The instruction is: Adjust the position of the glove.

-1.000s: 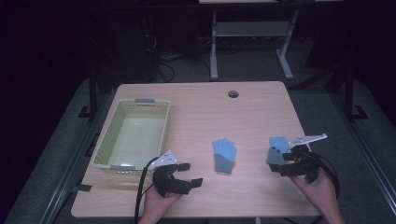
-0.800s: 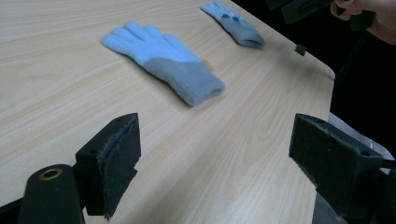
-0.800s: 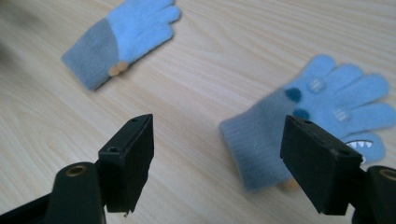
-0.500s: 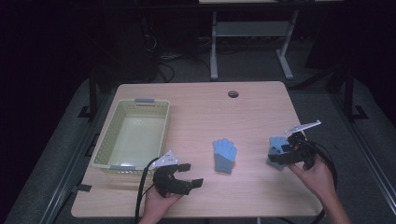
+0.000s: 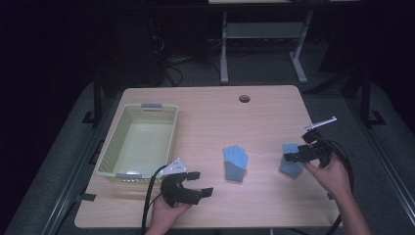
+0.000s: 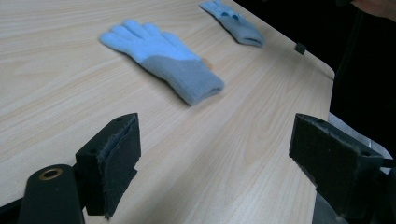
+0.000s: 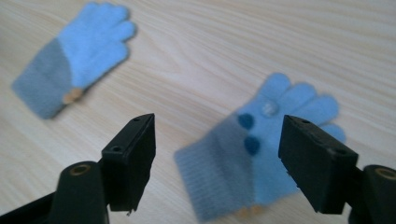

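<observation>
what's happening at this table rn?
A person holds a gripper in each hand. The right gripper, jaws open, is poised over the right glove without gripping it. The left gripper sits open near the front edge. The middle glove lies flat; the basket is empty.

Lab recording bay: dark room, one lit wood-top bench with a cable hole near its far edge, grey metal stand legs and loose cables on the floor behind.

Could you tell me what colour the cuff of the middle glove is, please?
Greyish blue, on the middle glove; clearest in the left gripper view.
</observation>
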`<state>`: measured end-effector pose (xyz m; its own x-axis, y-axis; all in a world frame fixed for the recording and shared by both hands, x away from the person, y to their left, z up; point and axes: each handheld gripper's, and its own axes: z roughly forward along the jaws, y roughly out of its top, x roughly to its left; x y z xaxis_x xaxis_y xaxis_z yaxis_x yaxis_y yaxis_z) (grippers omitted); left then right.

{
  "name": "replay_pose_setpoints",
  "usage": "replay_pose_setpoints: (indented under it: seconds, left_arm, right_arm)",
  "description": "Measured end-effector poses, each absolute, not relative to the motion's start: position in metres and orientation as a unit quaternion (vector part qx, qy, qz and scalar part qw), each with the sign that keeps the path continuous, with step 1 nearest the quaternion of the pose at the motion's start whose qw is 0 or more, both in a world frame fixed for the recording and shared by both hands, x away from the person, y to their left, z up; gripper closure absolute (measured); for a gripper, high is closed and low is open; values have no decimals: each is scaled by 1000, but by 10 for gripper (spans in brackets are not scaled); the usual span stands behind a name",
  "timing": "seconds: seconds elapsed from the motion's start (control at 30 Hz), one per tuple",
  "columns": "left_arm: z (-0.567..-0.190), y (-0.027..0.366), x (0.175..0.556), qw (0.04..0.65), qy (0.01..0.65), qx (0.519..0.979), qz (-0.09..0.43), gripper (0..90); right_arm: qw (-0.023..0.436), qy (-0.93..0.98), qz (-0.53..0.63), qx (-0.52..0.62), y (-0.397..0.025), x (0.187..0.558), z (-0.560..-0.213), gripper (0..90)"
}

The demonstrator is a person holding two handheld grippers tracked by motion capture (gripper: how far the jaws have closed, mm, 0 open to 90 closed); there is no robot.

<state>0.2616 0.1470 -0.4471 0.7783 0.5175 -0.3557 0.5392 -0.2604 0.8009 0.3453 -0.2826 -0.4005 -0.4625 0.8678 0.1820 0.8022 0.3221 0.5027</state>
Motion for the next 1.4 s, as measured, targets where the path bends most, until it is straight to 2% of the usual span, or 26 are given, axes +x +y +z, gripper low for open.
replay_pose_setpoints:
  seconds: [0.23, 0.93, 1.4]
  left_arm:
    - [-449, 147, 262, 507, 332, 796, -12, 160]
    - [-449, 147, 262, 507, 331, 796, -13, 161]
    - [-450, 146, 262, 508, 338, 792, -16, 160]
  right_arm:
    - [47, 801, 252, 541, -289, 357, -410, 321]
    - [33, 809, 167, 562, -281, 374, -435, 558]
    - [62, 818, 130, 557, -268, 372, -440, 662]
